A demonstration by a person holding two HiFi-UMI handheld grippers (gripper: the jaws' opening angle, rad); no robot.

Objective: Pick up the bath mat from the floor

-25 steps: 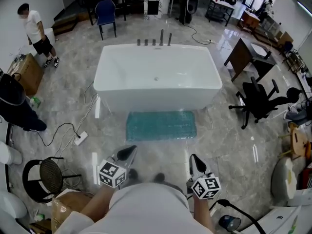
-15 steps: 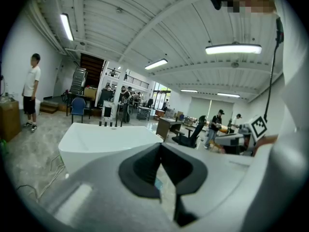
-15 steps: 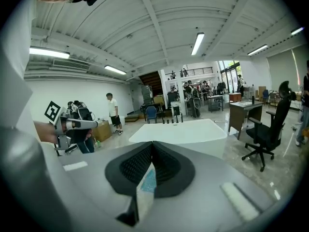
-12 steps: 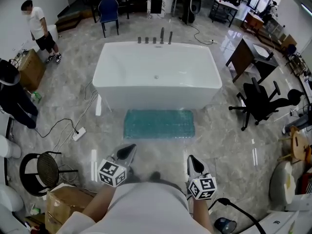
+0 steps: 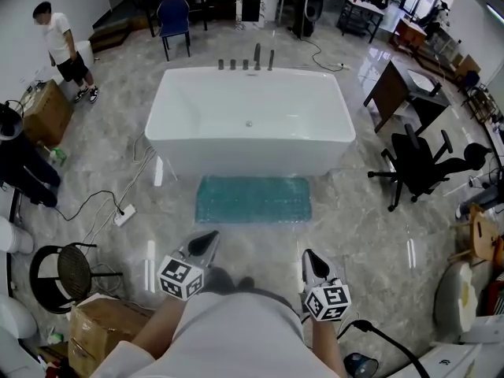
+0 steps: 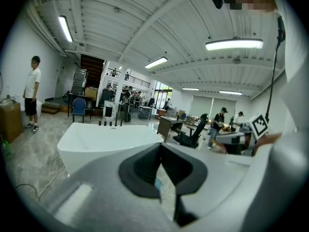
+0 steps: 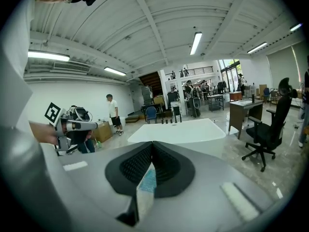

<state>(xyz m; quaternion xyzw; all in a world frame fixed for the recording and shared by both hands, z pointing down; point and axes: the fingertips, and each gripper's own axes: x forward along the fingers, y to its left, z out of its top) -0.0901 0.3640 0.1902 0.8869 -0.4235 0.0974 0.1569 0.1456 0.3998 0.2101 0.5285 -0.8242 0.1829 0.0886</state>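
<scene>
A teal, bumpy bath mat [image 5: 253, 199] lies flat on the marble floor, right in front of the white bathtub [image 5: 250, 120]. My left gripper [image 5: 208, 242] is held low near my body, short of the mat's near left corner, jaws shut and empty. My right gripper [image 5: 313, 263] hangs level with it, short of the mat's near right corner, also shut with nothing in it. In the left gripper view the tub [image 6: 104, 141] fills the middle beyond the closed jaws [image 6: 160, 148]. A sliver of the mat [image 7: 147, 179] shows between the closed right jaws [image 7: 152, 145].
A black office chair [image 5: 417, 164] and a dark desk [image 5: 400, 87] stand right of the tub. A power strip with cables [image 5: 124, 214] lies on the floor at left. A round black stool [image 5: 65, 275] and a cardboard box [image 5: 102, 333] sit near my left. A person [image 5: 61, 50] stands far left.
The view has shifted slightly: tub and mat sit a little further left and higher in the frame. Both grippers hold the same pose, shut.
</scene>
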